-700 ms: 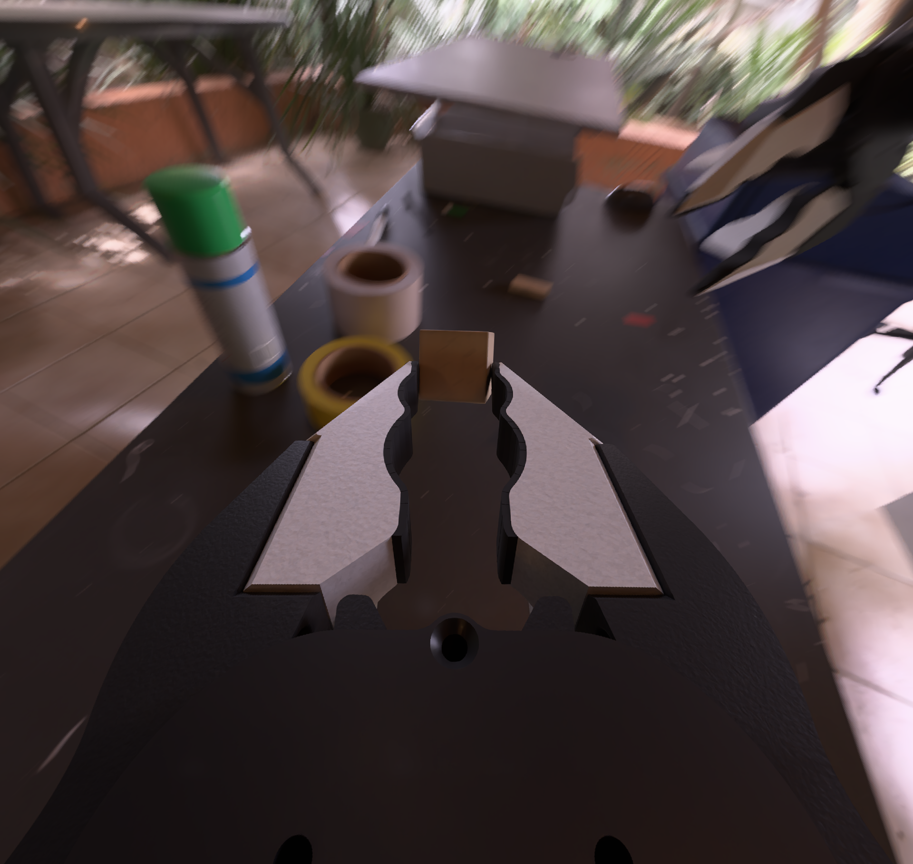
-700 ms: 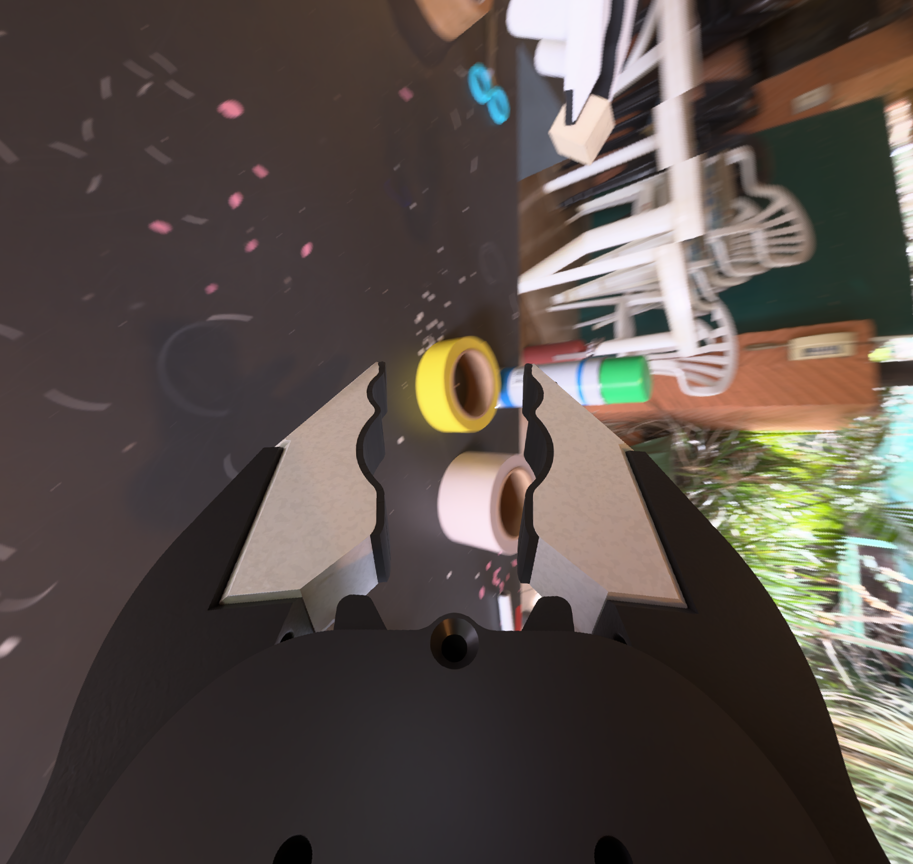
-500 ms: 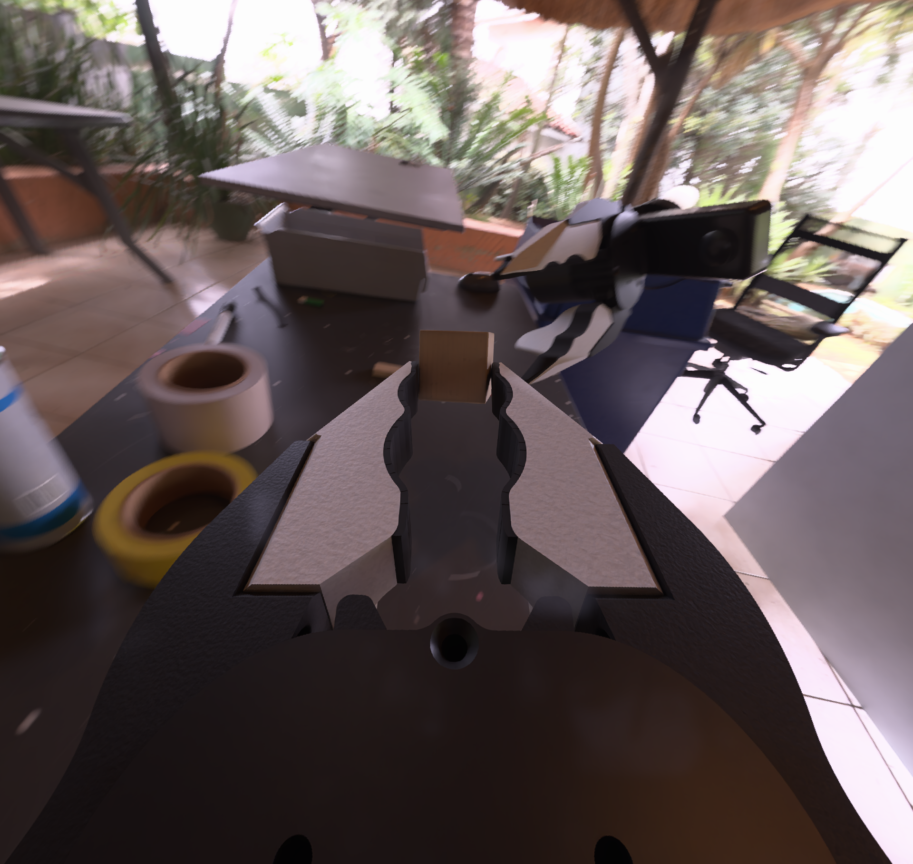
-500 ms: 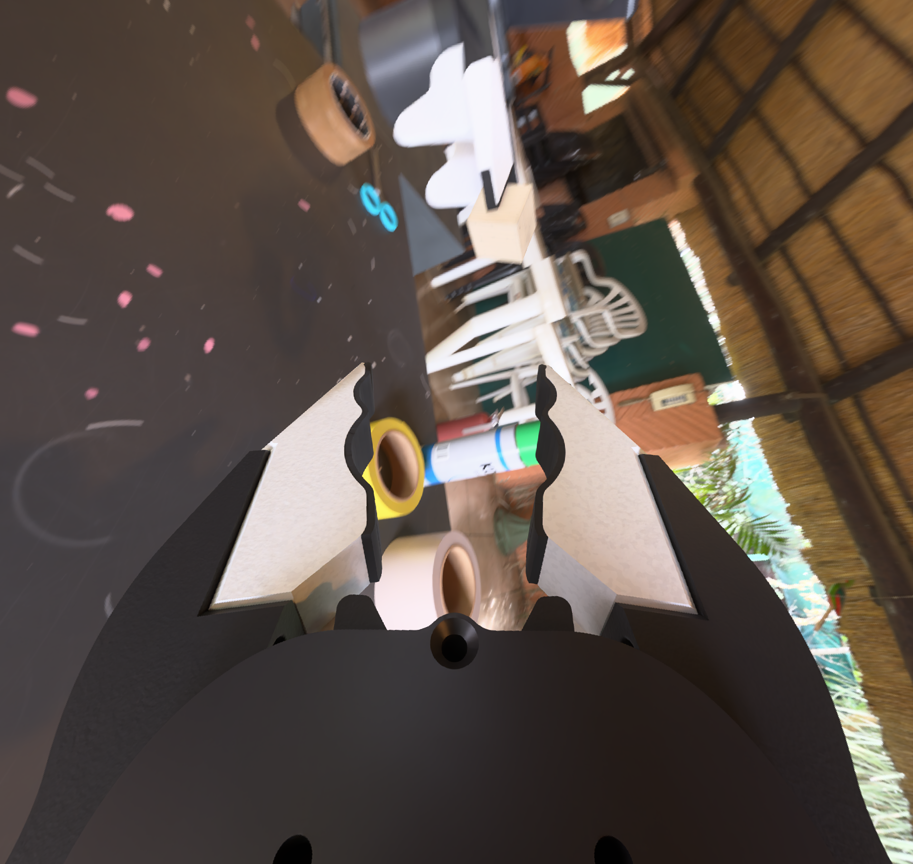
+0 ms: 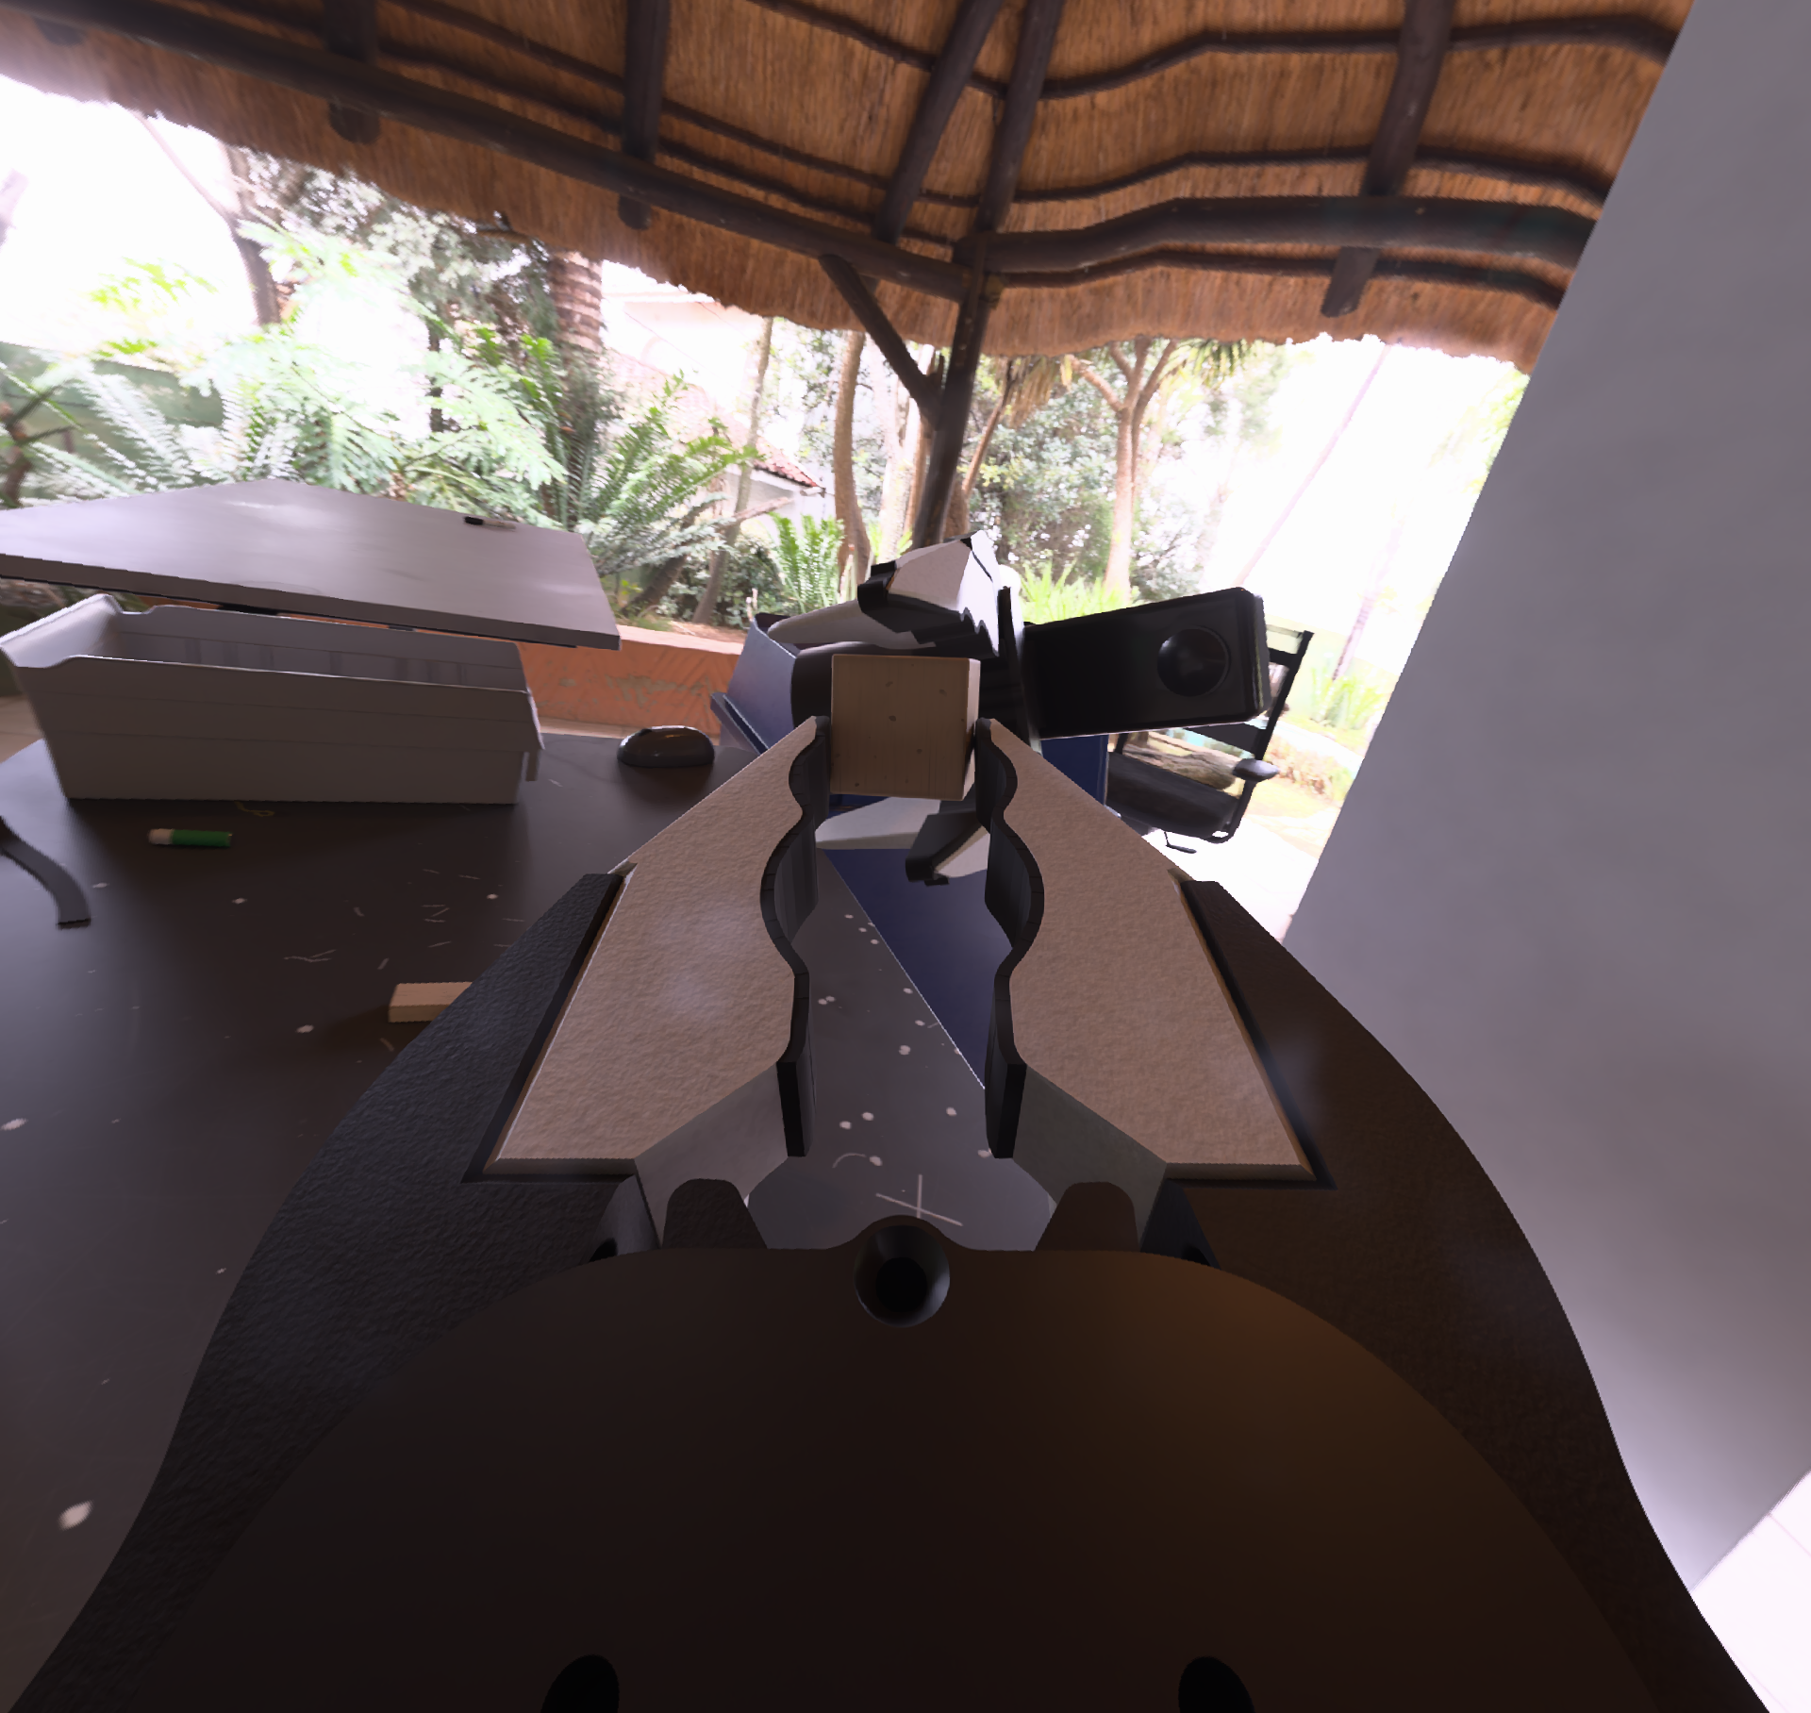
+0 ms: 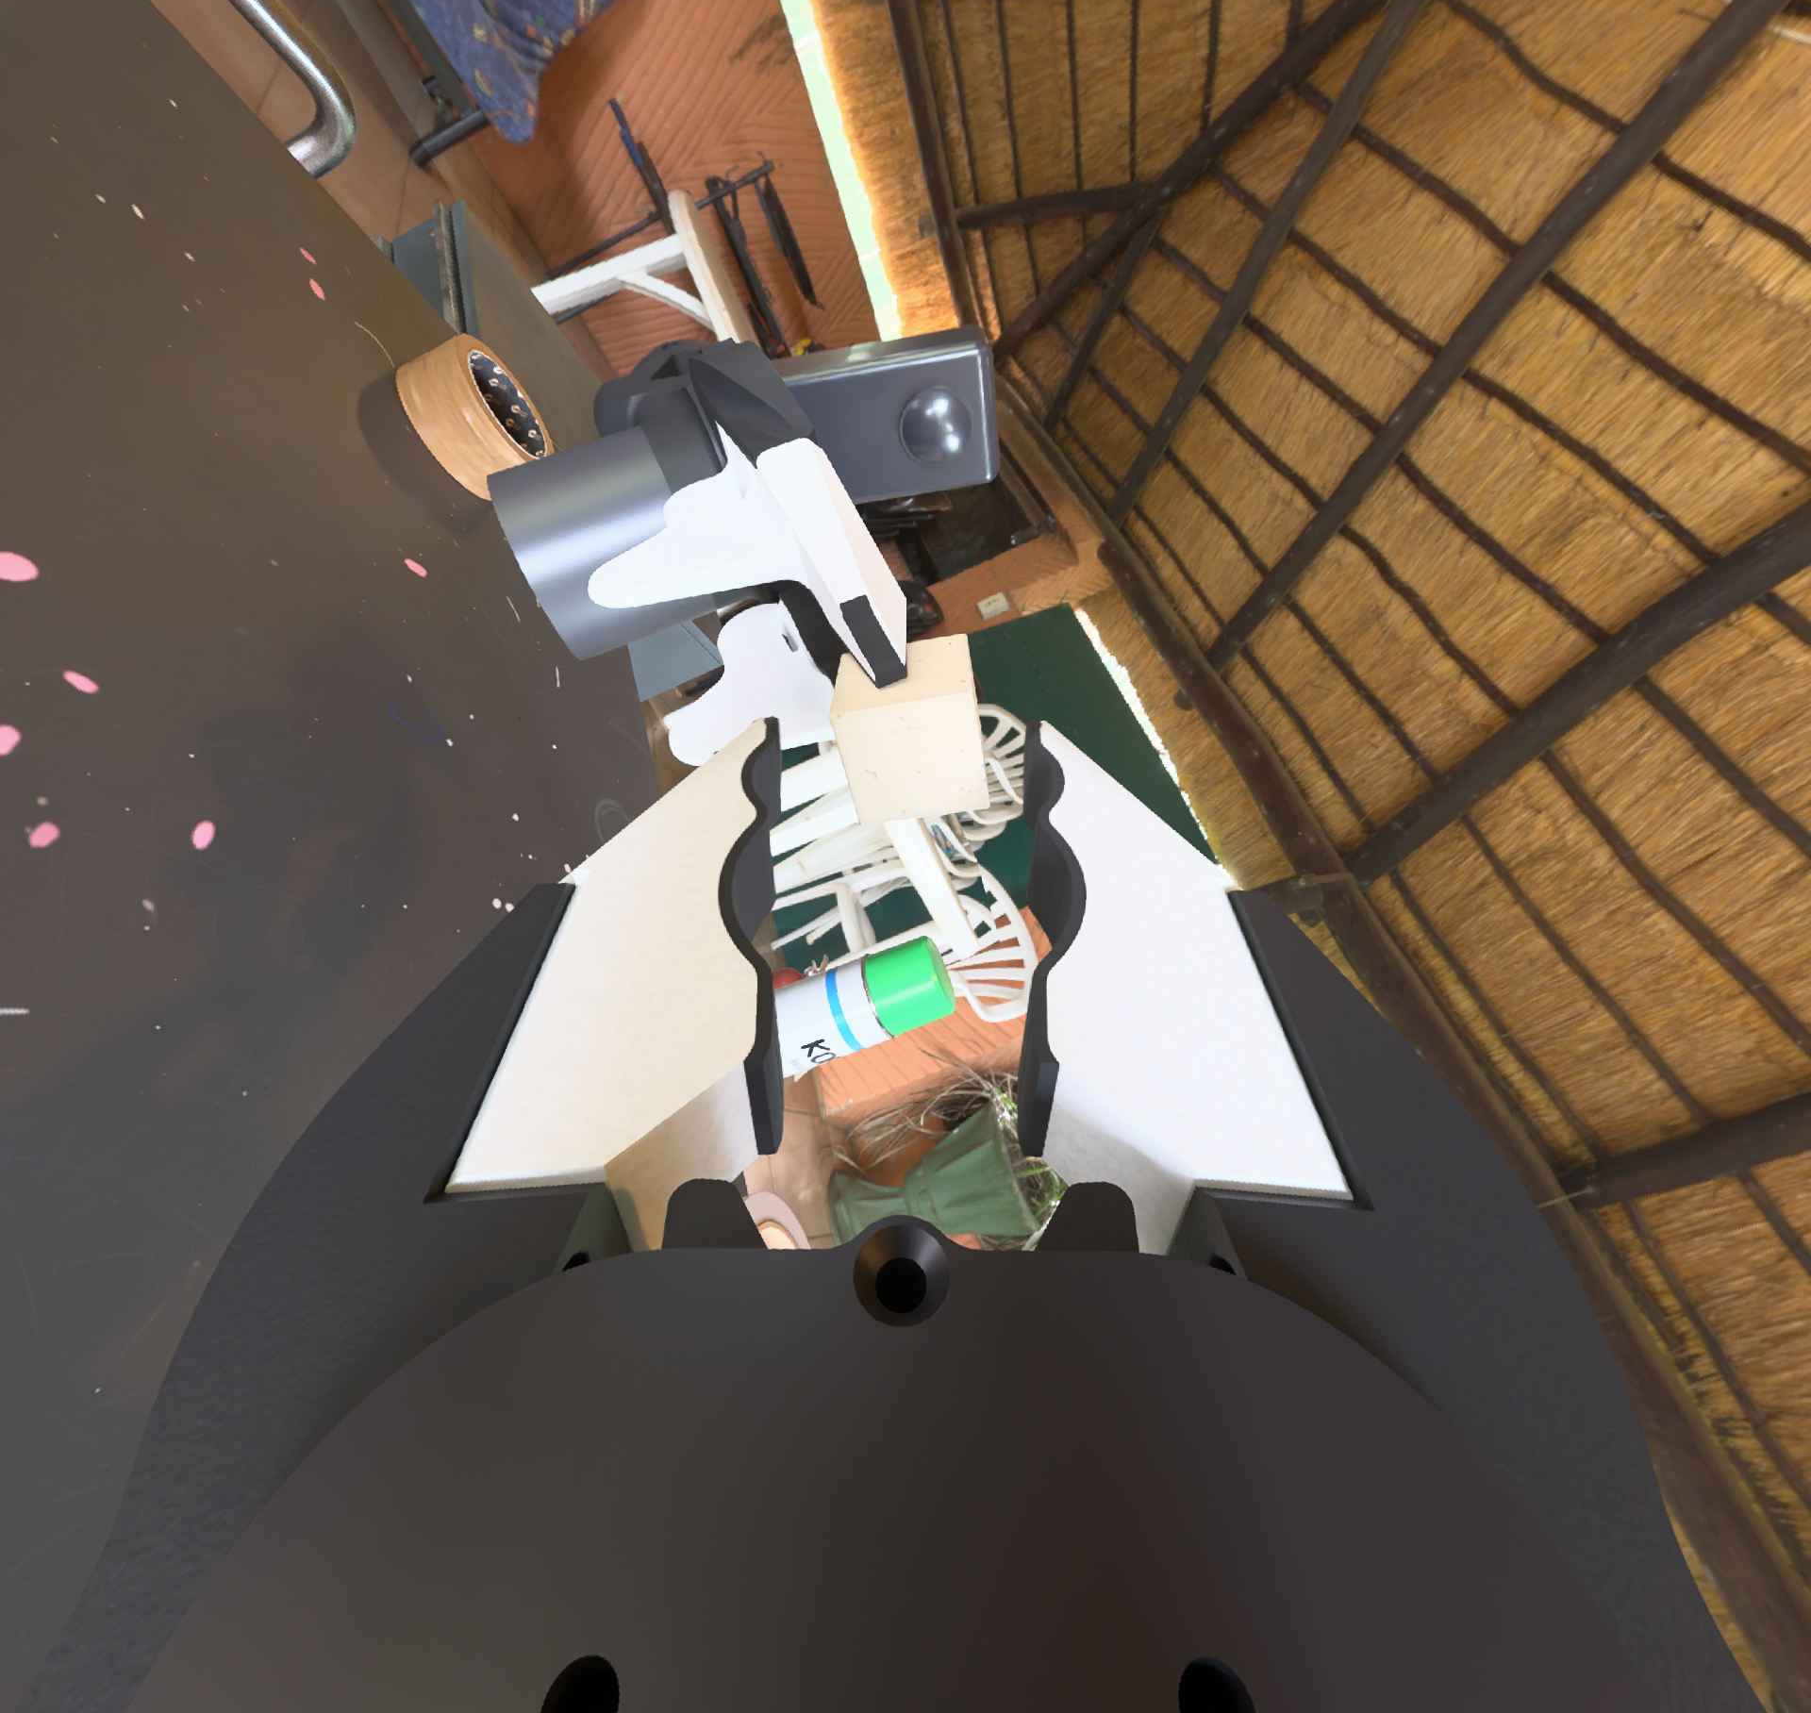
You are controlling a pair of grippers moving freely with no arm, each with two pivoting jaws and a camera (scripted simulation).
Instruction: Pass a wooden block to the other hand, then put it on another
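Note:
My left gripper (image 5: pixel 900 735) is shut on a pale wooden block (image 5: pixel 900 727) and holds it up in the air above the dark table (image 5: pixel 245 980). In the right wrist view the same block (image 6: pixel 911 735) sits between the tips of my open right gripper (image 6: pixel 902 745), with a gap on each side. The left gripper (image 6: pixel 833 676) comes in from the upper left there. In the left wrist view the right gripper's fingers (image 5: pixel 926 583) show above and below the block, behind it. A second wooden block (image 5: pixel 428 1000) lies on the table, low and to the left.
A grey tray with a raised lid (image 5: pixel 274 725), a dark mouse (image 5: pixel 664 745) and a green-capped marker (image 5: pixel 191 838) lie at the back left. A grey panel (image 5: pixel 1568 686) stands on the right. A brown tape roll (image 6: pixel 470 412) and a green-capped spray can (image 6: pixel 862 1000) stand on the table.
Both grippers have risen and come together. The block in the left gripper, earlier well apart from the right gripper, now sits between the right gripper's open fingertips.

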